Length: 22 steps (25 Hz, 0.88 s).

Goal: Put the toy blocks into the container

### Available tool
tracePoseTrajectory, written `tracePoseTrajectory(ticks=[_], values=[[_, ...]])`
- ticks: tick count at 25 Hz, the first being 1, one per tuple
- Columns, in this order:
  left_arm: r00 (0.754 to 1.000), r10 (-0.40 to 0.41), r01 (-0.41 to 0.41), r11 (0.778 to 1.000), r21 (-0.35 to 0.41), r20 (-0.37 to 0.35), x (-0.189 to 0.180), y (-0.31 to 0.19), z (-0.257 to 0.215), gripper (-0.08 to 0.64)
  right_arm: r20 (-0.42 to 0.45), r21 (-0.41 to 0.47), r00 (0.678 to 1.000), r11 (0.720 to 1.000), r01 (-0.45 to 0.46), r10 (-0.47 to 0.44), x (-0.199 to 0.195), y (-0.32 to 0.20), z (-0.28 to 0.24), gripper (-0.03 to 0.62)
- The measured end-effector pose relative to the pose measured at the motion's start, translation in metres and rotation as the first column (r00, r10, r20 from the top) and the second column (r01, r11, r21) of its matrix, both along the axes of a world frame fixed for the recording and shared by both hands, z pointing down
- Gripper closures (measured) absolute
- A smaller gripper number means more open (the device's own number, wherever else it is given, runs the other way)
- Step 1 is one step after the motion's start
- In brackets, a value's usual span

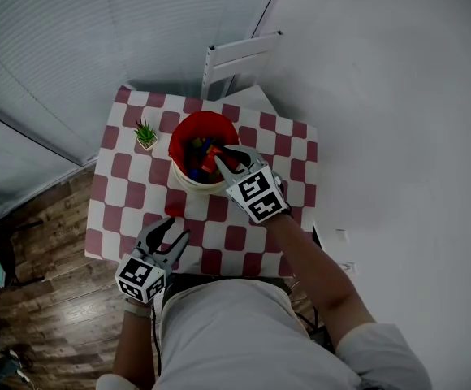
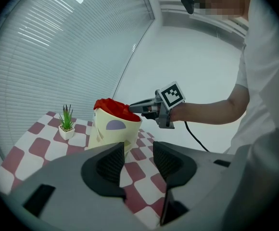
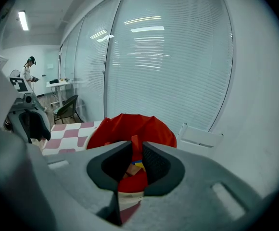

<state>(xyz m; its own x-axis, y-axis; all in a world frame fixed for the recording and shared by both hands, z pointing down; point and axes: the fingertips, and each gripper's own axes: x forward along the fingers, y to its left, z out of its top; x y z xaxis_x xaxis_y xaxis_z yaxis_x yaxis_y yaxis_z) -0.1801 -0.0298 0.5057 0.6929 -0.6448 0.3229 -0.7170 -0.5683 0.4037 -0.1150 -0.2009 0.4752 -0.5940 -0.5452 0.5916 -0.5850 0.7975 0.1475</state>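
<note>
My left hand-held gripper point(image 1: 175, 230) is lower left, at the edge of the checkered counter point(image 1: 122, 189), jaws apart, empty. Small plant point(image 1: 145, 134) upper left. Container point(image 1: 180, 179) mid-frame, toy blocks point(image 1: 196, 154) inside. My right hand-held gripper point(image 1: 229, 158) is over its mouth, clamped on a red block point(image 3: 133, 144).

Window blinds point(image 1: 73, 47), white wall point(image 1: 398, 96), wood floor point(image 1: 49, 291)
</note>
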Motion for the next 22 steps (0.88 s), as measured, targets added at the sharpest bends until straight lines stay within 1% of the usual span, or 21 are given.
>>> tracePoseTrajectory(ticks=[3, 6, 11, 16, 18, 22], values=[[1.0, -0.004, 0.004, 1.0, -0.011, -0.006, 0.0, 0.001, 0.003, 0.393, 0.014, 0.0, 1.0, 1.0, -0.008, 0.008, 0.002, -0.003, 0.002, 0.521], [1.0, -0.012, 0.012, 1.0, -0.018, -0.008, 0.0, 0.002, 0.005, 0.393, 0.025, 0.015, 1.0, 1.0, -0.018, 0.017, 0.007, -0.006, 0.001, 0.503], [0.999, -0.043, 0.043, 0.999, -0.026, -0.004, -0.001, 0.001, 0.006, 0.393, 0.057, -0.009, 0.998, 0.999, -0.036, 0.037, 0.017, 0.002, -0.003, 0.503], [0.997, -0.074, 0.075, 0.997, -0.03, 0.035, -0.002, 0.001, 0.013, 0.393, 0.087, -0.011, 0.995, 0.999, -0.038, 0.039, 0.03, 0.016, -0.006, 0.503], [0.994, -0.099, 0.101, 0.994, -0.042, 0.052, -0.004, 0.0, 0.016, 0.393, 0.098, -0.002, 0.994, 0.999, -0.039, 0.039, 0.037, 0.022, -0.008, 0.503], [0.983, -0.146, 0.153, 0.986, -0.058, 0.108, -0.008, 0.001, 0.024, 0.393, 0.122, 0.005, 0.991, 0.998, -0.055, 0.054, 0.053, 0.032, -0.009, 0.503]])
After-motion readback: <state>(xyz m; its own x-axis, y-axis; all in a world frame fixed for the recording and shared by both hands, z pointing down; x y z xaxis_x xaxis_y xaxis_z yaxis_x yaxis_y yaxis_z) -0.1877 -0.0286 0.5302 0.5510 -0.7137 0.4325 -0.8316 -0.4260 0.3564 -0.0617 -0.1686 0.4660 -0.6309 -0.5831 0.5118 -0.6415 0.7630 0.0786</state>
